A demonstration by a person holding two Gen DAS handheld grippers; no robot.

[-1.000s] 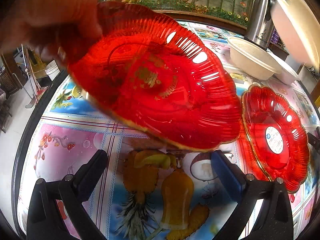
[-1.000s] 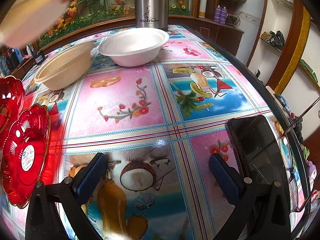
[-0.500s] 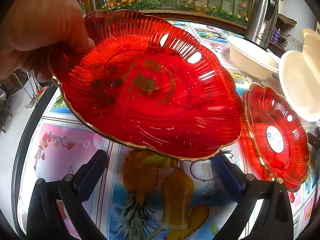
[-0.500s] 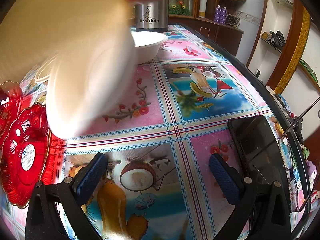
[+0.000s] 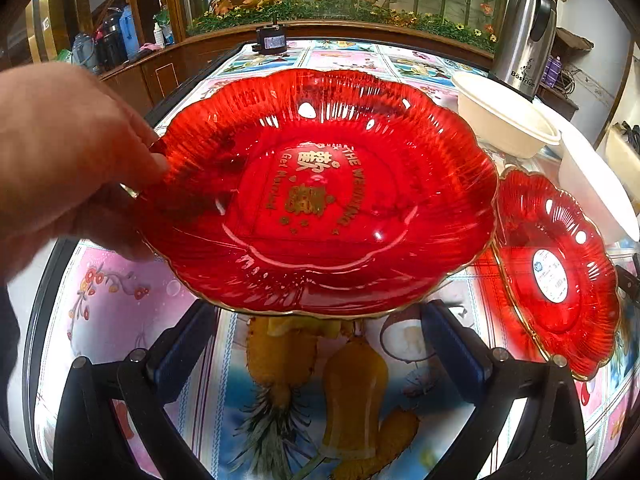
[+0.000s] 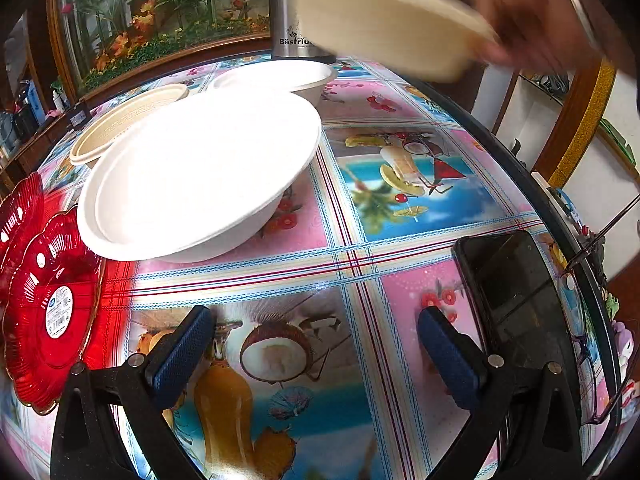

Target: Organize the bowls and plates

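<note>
Holding the big red plate [image 5: 320,192] by its left rim, a bare hand [image 5: 68,160] keeps it in the air above the table [image 6: 400,248], just ahead of the left gripper [image 5: 316,344]. That gripper has its jaws spread wide with nothing between them; the plate floats past the blue pads [image 5: 180,344] without touching.

Over on the right-wrist view, another hand [image 6: 536,16] carries a beige bowl [image 6: 384,20], blurred, high near the far edge of the table. The right gripper [image 6: 316,348] is wide too, and empty, hovering low over the near edge.

Already down: a smaller red plate [image 6: 52,304] with a round white label at the left edge, a wide white bowl [image 6: 200,176] just beside it, a second white bowl [image 6: 280,76] and a beige patterned bowl [image 6: 128,120] behind, and a steel flask [image 5: 524,36] at the far edge. A dark phone [image 6: 516,300] lies by the right edge.

Judging from this, the job is to group like with like. To do it well, the big plate should come down level beside or under its red partner, not dropped on its scalloped rim. The beige bowl wants to nest squarely into the beige one, rim to rim, so it does not rock. Keep both clear of the flask.
</note>
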